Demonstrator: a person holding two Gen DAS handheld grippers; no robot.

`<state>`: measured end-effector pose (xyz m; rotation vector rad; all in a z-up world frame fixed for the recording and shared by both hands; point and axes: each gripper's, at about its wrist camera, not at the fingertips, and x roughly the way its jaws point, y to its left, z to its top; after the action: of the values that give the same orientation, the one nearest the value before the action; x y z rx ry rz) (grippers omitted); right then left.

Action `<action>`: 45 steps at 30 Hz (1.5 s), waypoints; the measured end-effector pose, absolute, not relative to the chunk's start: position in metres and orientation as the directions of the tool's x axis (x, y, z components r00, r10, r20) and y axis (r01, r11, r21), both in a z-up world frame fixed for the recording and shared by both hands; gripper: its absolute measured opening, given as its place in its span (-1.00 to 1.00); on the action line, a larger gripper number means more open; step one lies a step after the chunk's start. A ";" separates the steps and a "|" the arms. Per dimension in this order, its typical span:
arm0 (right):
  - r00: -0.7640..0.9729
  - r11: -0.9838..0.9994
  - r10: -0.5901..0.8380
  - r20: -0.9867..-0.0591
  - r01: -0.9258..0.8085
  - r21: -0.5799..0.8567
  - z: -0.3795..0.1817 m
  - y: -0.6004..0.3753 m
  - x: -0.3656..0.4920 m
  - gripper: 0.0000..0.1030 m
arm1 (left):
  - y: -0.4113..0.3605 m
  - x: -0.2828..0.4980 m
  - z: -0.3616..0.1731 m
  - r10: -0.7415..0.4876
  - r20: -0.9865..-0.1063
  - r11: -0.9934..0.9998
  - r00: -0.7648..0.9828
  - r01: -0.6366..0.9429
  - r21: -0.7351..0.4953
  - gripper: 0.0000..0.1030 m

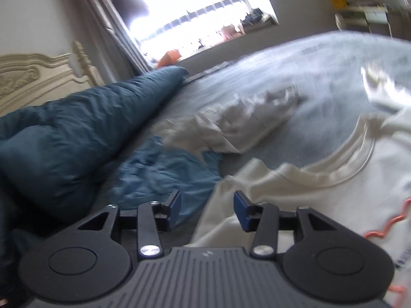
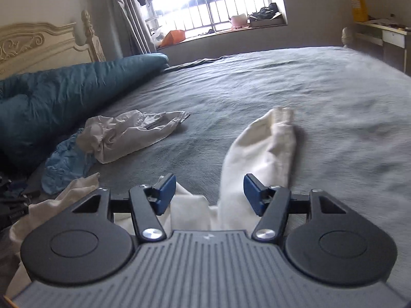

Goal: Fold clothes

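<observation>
The cream sweatshirt lay on the grey bed, ribbed collar up, pink print at the edge; its sleeve stretched away w/ cuff flat on the bed. Left tongs hovered low over its shoulder, jaws apart, nothing held. Right tongs were also apart (sleeve base betw. the pads, ungripped). Crumpled white garment and blue one lay near a teal duvet.

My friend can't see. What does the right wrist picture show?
The open right gripper hovers over a cream sweatshirt sleeve on a grey bed. A crumpled white garment lies to the left, beside a teal duvet.
</observation>
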<state>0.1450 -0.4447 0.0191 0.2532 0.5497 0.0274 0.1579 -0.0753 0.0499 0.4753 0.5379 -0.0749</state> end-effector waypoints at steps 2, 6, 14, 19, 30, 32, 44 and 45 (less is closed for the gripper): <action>0.850 0.970 0.092 -0.519 0.041 0.238 0.037 -0.451 0.106 0.13 | -0.059 0.126 0.075 0.043 -0.510 0.899 0.859 0.190 0.395 -0.01; 0.836 0.970 0.104 -0.539 0.035 0.242 0.057 -0.456 0.021 0.14 | -0.023 0.051 0.113 0.009 -0.550 0.921 0.835 0.207 0.330 0.07; 0.750 0.895 0.228 -0.621 0.090 0.438 -0.006 -0.450 -0.136 0.18 | 0.048 -0.119 0.097 -0.167 -0.676 0.952 0.718 0.296 0.079 0.10; 0.730 0.869 0.200 -0.653 0.176 0.463 -0.051 -0.437 -0.196 0.18 | 0.069 -0.200 0.038 -0.273 -0.717 0.945 0.642 0.319 -0.074 0.09; 0.812 0.925 0.336 -0.478 -0.381 0.004 -0.028 -0.252 -0.279 0.16 | 0.065 -0.285 -0.028 -0.399 -0.604 0.912 0.690 0.365 -0.186 0.09; 0.787 0.868 0.391 -0.478 -0.488 -0.094 -0.036 -0.207 -0.276 0.14 | 0.048 -0.287 -0.039 -0.347 -0.620 0.920 0.704 0.383 -0.080 0.08; 0.730 0.727 0.428 -0.533 -0.628 -0.276 -0.078 -0.098 -0.249 -0.01 | 0.049 -0.278 -0.069 -0.311 -0.546 0.948 0.778 0.297 -0.117 -0.70; 0.738 0.726 0.415 -0.533 -0.621 -0.295 -0.082 -0.095 -0.249 -0.04 | 0.050 -0.279 -0.068 -0.310 -0.539 0.949 0.783 0.292 -0.121 -0.73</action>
<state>-0.2491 -0.0953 -0.0815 -0.4828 0.4566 0.5935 -0.2794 0.0501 -0.0681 -0.0311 0.5871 -0.3246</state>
